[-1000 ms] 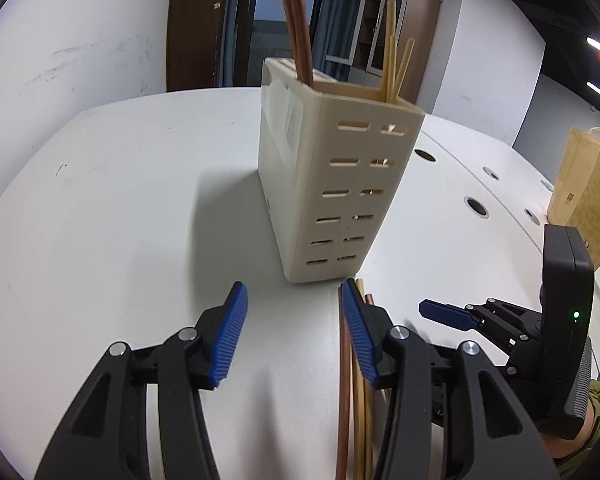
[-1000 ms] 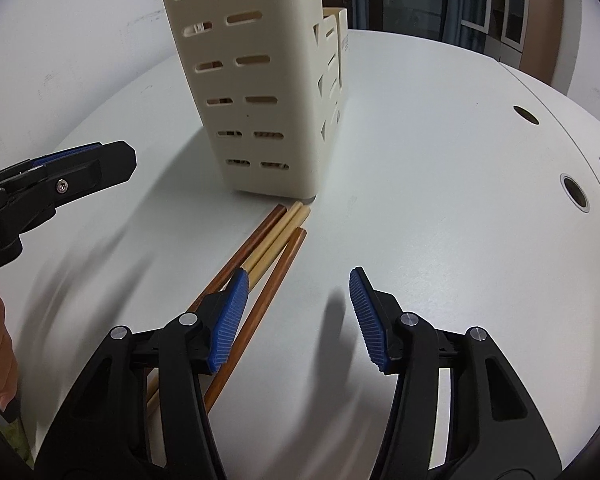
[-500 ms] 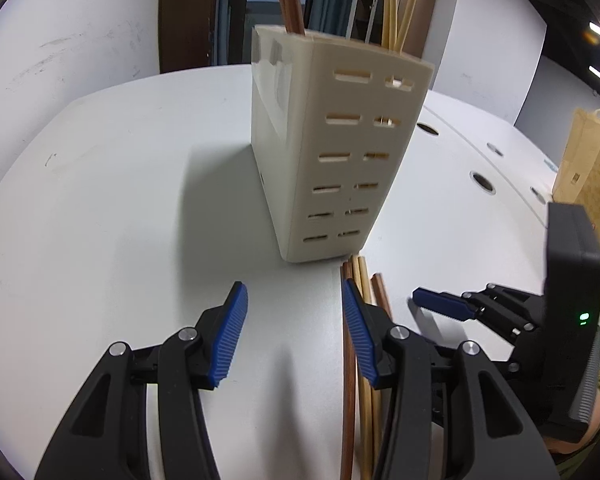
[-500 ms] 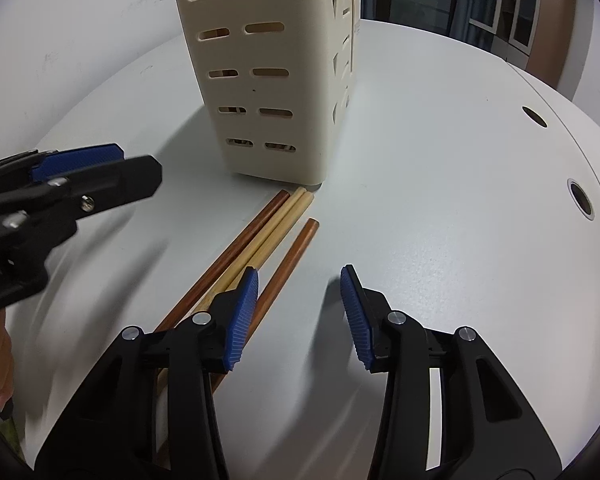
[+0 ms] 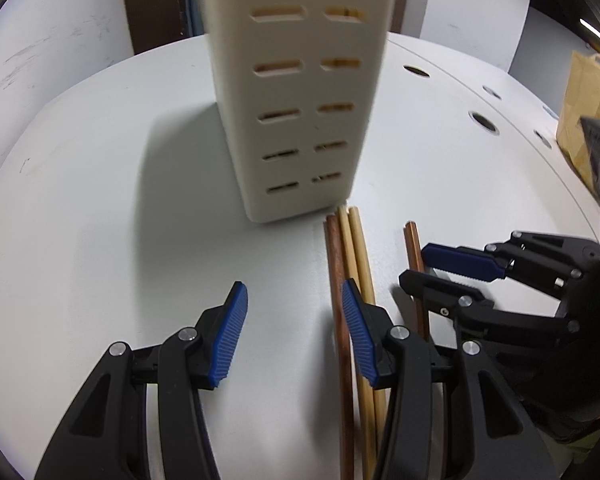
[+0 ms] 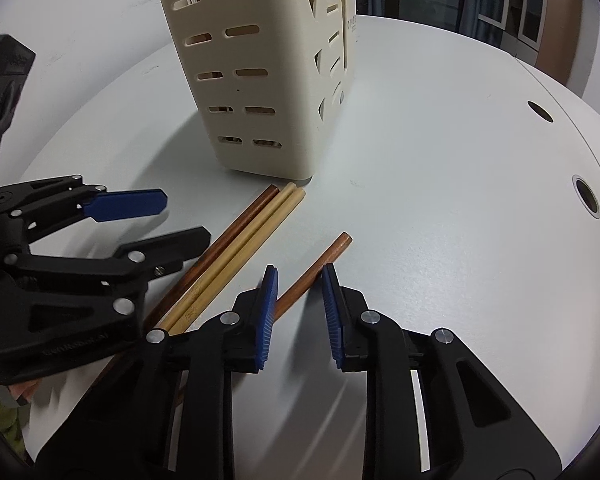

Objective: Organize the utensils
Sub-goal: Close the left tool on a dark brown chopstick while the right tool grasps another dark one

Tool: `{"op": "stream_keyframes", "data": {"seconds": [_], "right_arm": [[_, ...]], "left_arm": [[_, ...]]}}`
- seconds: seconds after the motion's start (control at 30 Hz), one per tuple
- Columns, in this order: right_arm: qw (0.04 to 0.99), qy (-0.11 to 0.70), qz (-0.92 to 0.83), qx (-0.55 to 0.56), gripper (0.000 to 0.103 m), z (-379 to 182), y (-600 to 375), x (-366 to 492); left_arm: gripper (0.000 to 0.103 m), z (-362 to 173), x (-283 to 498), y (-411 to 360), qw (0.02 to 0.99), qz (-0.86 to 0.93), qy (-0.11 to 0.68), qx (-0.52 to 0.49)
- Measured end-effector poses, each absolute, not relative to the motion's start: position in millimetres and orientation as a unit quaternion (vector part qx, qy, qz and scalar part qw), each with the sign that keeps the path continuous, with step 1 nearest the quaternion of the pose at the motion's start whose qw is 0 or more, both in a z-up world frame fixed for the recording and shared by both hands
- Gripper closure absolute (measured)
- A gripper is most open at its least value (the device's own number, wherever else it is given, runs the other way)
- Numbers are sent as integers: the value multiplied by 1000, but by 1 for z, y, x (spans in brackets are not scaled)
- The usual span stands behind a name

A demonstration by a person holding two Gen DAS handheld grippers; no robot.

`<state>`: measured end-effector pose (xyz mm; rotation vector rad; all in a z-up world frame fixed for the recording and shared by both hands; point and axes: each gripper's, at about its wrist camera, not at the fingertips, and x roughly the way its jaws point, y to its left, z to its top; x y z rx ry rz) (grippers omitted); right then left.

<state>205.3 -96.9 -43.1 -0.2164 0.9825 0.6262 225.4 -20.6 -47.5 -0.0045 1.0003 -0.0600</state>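
A cream slotted utensil holder stands upright on the white table, also in the right wrist view. Four chopsticks lie in front of it: a dark brown one and two pale ones together, and a separate brown chopstick. My right gripper straddles the separate brown chopstick, jaws narrowed but with a gap each side. My left gripper is open and empty just left of the three grouped chopsticks; its right finger overlaps them.
The white table has round cable holes along the right side. A brown paper bag stands at the far right edge. A white wall and dark door lie behind the holder.
Both grippers moved closer to the holder and chopsticks. The right gripper's jaws narrowed around the separate brown chopstick, which has shifted away from the other three.
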Motion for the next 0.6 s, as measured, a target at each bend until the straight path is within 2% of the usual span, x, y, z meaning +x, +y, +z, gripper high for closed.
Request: {"op": "stream_keyframes", "data": {"seconds": [0.13,0.5,0.57,0.6], "right_arm": [[829,465,295,-100,87,-41,-100,209],[829,465,294,-102,88,-42,-101,214],[829,465,295,-101,88,-42,-101,214],[829,465,295,-100,89,-41,-102,212]], "left_arm": [[55,-54,229,-25,873,-28,487,8],[55,-57,237,-27,863,-22,505,12],[57,-56,244,-28,856,-26,516,17],[62,-55,246,-28,853,-29,520,19]]}}
